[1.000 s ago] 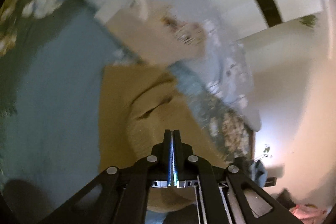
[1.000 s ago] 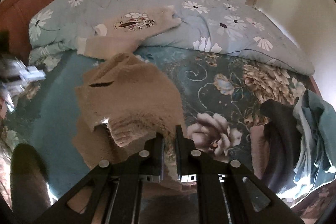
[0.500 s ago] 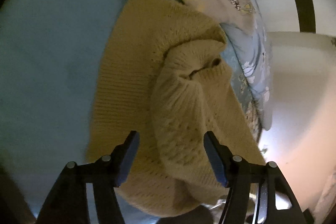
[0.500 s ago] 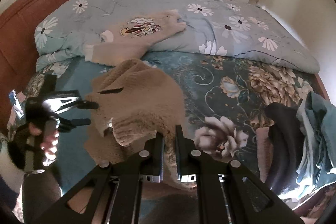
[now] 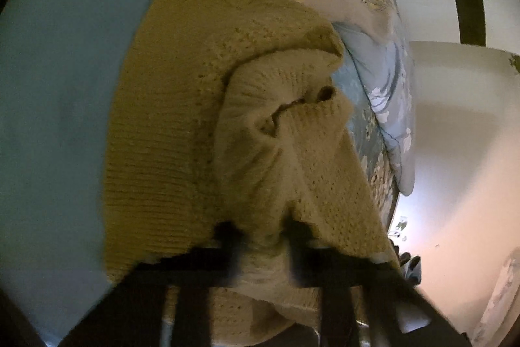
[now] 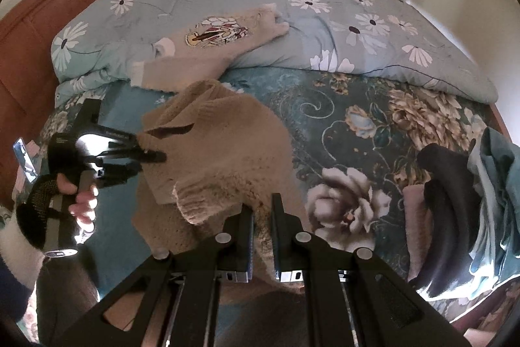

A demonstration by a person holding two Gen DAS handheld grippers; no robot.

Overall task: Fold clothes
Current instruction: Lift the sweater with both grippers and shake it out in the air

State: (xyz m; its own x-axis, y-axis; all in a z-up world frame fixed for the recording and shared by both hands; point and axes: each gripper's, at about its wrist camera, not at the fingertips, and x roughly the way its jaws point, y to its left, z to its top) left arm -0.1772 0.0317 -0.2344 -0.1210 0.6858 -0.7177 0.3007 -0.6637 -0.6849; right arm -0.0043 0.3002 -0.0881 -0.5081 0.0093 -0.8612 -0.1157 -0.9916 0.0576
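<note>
A tan knit sweater lies crumpled on the teal bed sheet; it fills the left wrist view. My left gripper has its jaws closing around a fold of the sweater's left edge; it also shows in the right wrist view, with knit between the fingers. My right gripper is narrowly parted at the sweater's near edge, with a rolled cuff just left of its fingers.
A pale sweater with a cartoon print lies on the flowered blue duvet. A pile of dark and teal clothes sits at the right. A brown headboard is on the left.
My left gripper opened, moved onto the sweater's left edge and its jaws have closed in around a fold. The right gripper stayed in place.
</note>
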